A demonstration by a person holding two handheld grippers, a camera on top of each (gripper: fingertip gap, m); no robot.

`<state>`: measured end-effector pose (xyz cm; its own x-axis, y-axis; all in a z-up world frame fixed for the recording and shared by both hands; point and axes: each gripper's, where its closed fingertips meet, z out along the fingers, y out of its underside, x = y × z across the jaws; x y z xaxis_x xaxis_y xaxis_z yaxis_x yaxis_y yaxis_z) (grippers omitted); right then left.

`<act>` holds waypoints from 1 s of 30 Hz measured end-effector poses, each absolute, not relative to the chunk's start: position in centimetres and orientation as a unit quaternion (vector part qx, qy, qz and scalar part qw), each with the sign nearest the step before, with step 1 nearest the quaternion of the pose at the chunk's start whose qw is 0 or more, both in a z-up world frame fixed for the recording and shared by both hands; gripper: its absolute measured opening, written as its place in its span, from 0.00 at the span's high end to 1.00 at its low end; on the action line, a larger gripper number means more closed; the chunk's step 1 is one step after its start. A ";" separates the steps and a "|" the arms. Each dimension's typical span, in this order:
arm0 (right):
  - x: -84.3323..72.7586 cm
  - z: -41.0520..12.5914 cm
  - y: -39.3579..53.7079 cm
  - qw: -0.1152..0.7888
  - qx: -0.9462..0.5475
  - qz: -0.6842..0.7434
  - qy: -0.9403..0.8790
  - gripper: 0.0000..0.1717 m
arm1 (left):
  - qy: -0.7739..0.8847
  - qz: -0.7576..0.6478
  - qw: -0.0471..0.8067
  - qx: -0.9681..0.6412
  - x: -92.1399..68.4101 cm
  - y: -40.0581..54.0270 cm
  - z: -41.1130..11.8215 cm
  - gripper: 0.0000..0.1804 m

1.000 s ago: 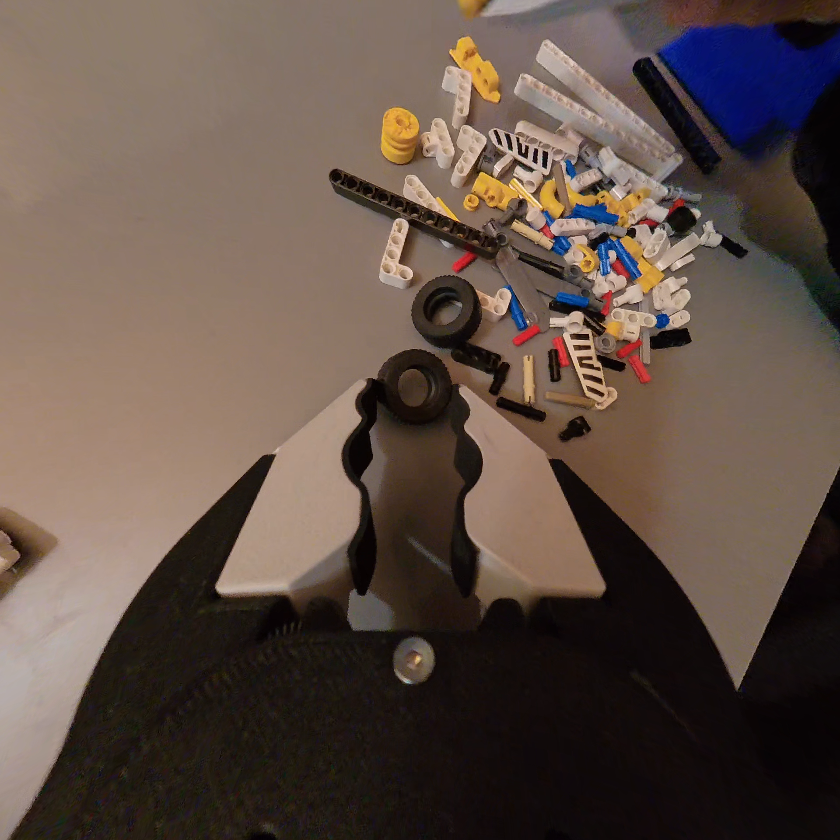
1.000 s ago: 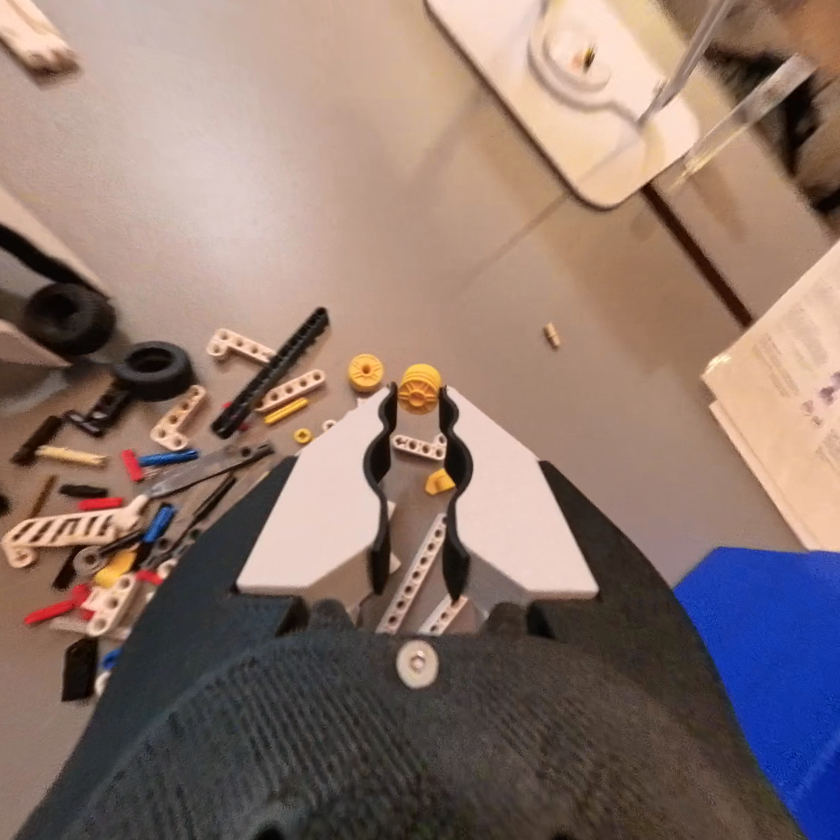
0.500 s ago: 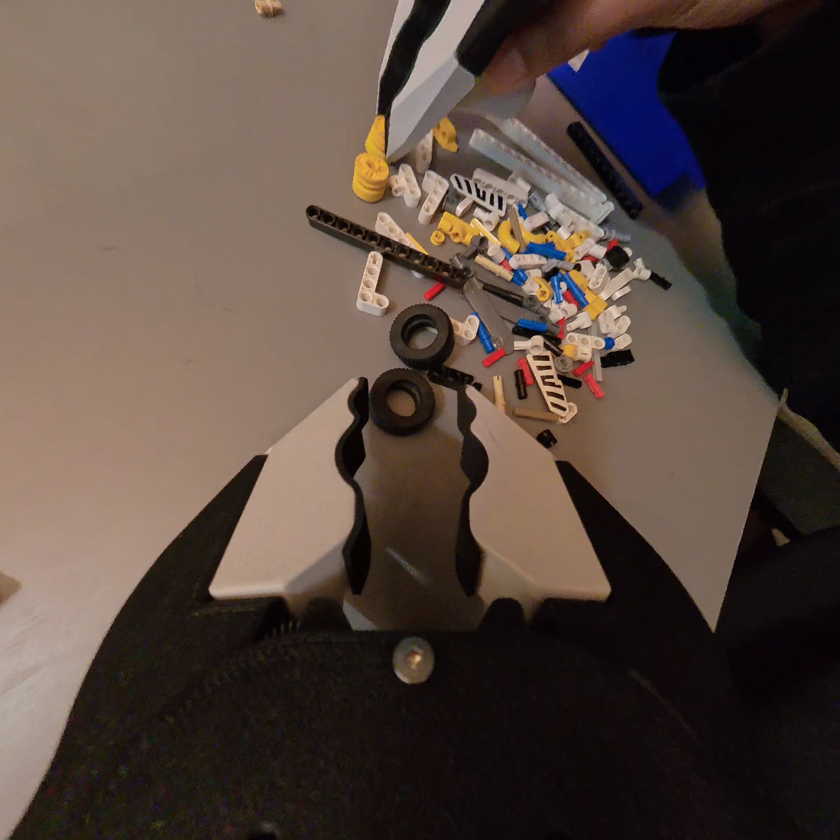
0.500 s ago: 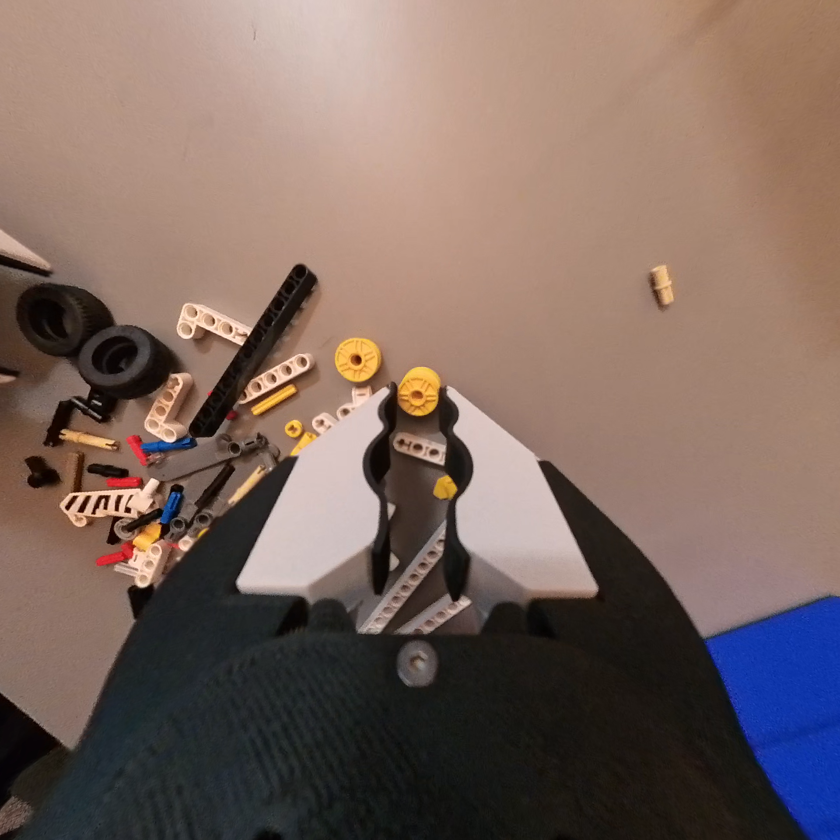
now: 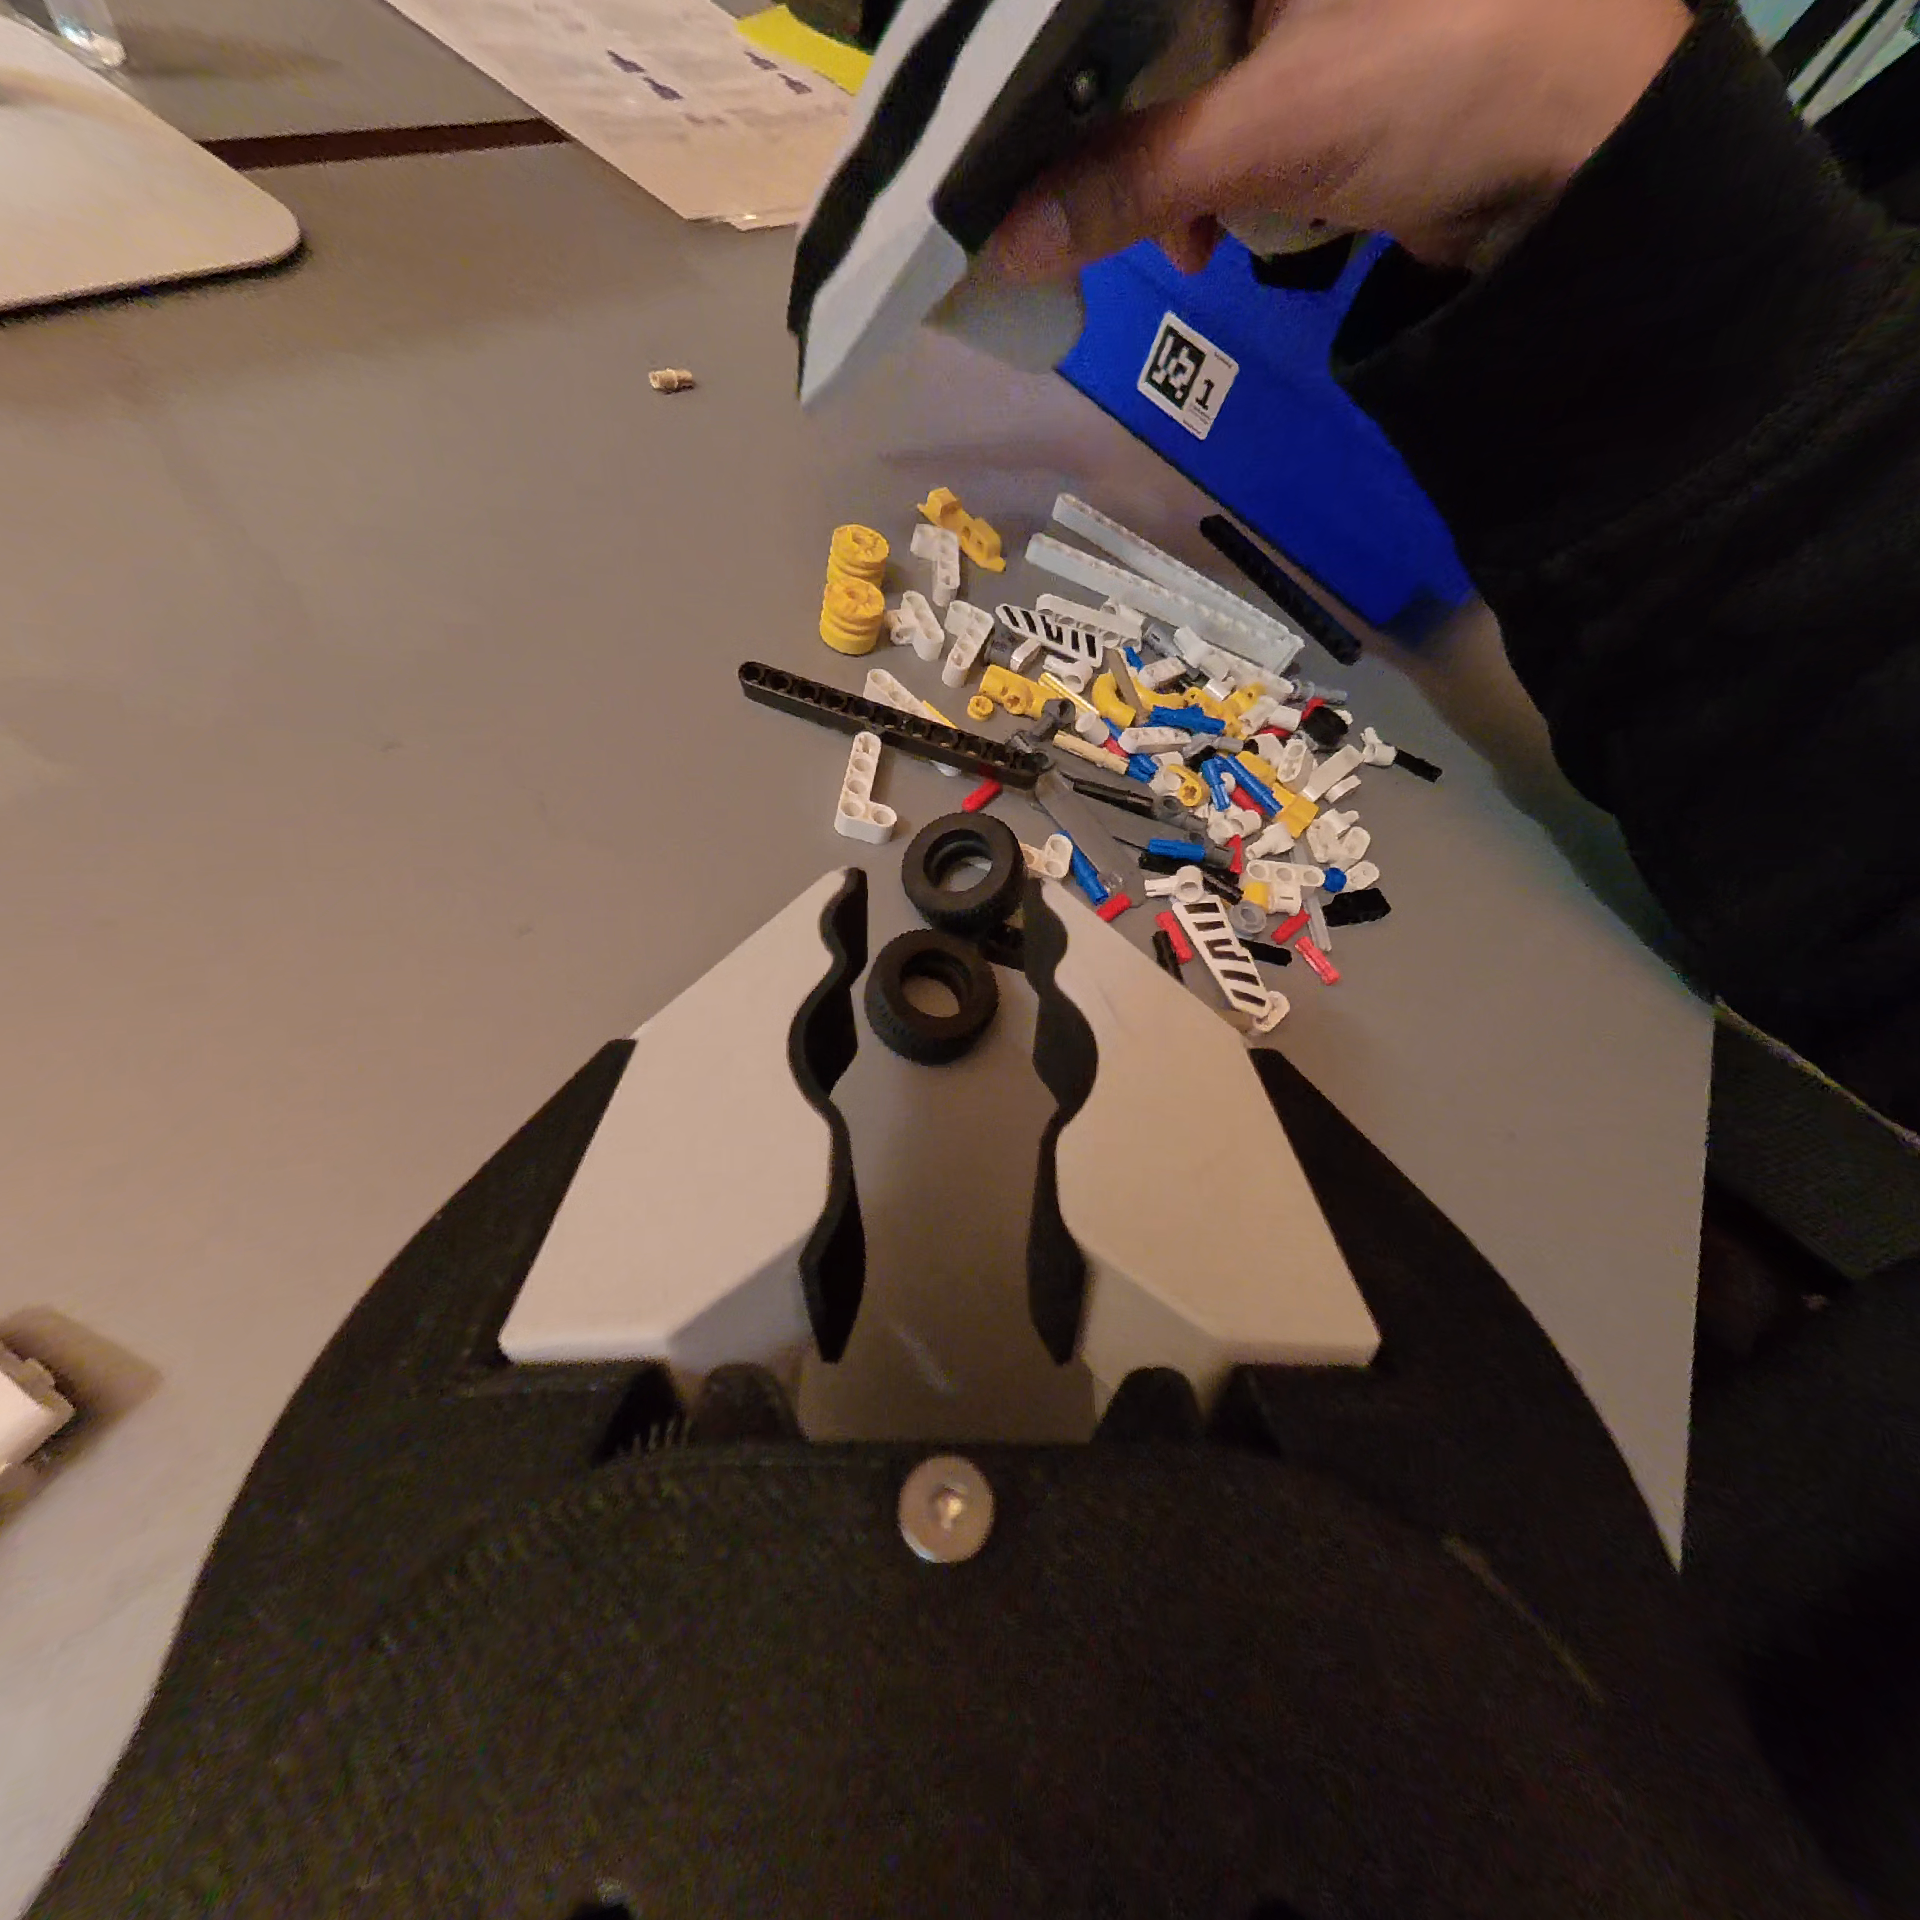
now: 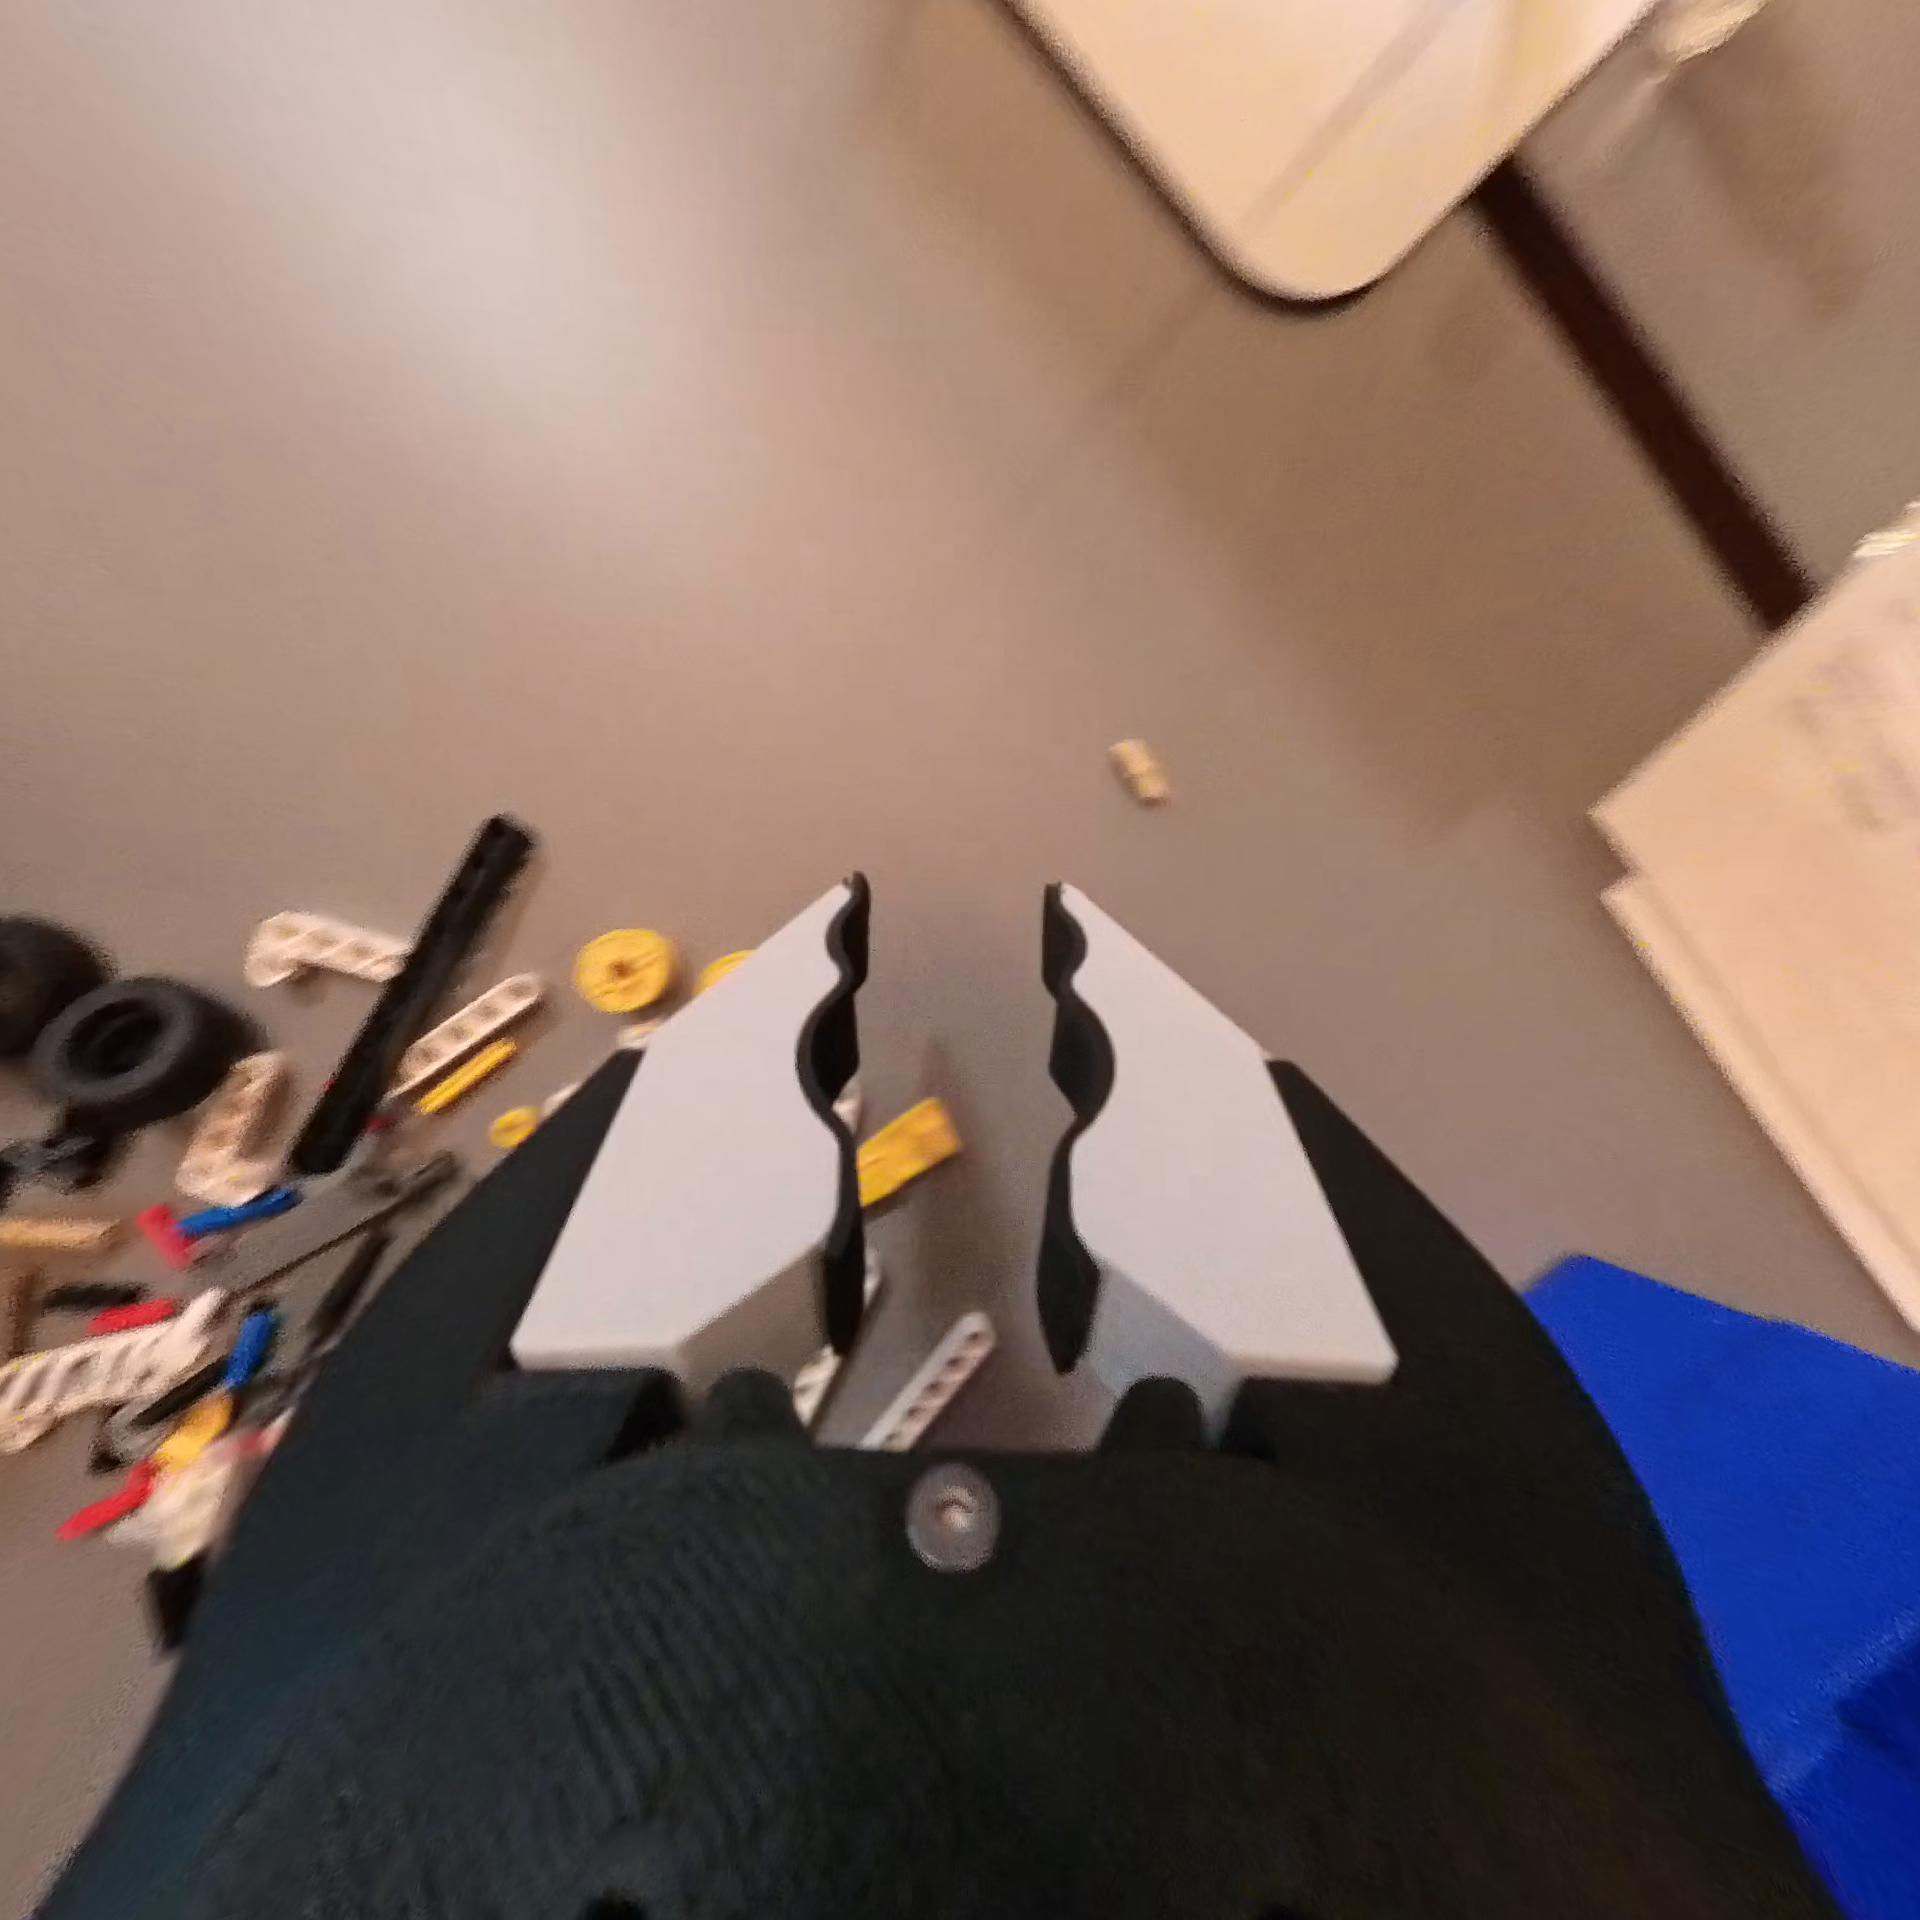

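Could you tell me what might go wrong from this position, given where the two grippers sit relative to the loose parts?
1. The left gripper is open around a black tyre; a second tyre sits at its fingertips, so closing might nudge or catch both.
2. The right gripper hangs open and bare above the yellow wheel hubs; lowering could scatter them or the pile of small parts.

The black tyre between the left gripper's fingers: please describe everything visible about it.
The black tyre is small, rubber-looking, with a ribbed tread and an open centre with no hub. It lies tilted on the grey table between the left gripper's fingers, close to the left one; contact is unclear. A second black tyre lies just beyond, apparently touching it.
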<state>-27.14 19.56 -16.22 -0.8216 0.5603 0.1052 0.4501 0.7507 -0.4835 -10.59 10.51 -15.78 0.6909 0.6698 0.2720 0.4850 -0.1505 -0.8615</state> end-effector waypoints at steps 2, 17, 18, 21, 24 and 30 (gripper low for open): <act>-29.6 -16.0 20.3 0.158 -0.293 0.239 -0.912 0.84 | -0.379 0.097 0.527 -0.754 -10.6 10.5 -15.7 0.86; -32.1 -20.7 19.9 0.047 -0.342 0.248 -0.905 0.96 | -0.368 0.151 0.508 -0.764 -11.0 10.0 -15.9 0.88; -31.3 -20.6 19.9 0.046 -0.336 0.243 -0.909 0.96 | -0.369 0.149 0.510 -0.763 -11.0 10.0 -15.9 0.88; -28.7 -19.9 20.1 0.069 -0.313 0.242 -0.916 0.96 | -0.373 0.142 0.518 -0.756 -11.0 9.9 -15.7 0.88; -26.6 -19.5 20.5 0.089 -0.302 0.247 -0.917 0.96 | -0.375 0.140 0.524 -0.752 -11.0 9.8 -15.4 0.88; -26.1 -19.2 20.8 0.093 -0.304 0.269 -0.909 0.91 | -0.368 0.137 0.520 -0.759 -10.7 10.1 -15.6 0.90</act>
<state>-26.12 20.77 -19.18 -0.7983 0.6023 0.0063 0.5019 0.6710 -0.5458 -10.73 10.07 -15.56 0.6921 0.7005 0.1739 0.4146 -0.1887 -0.8902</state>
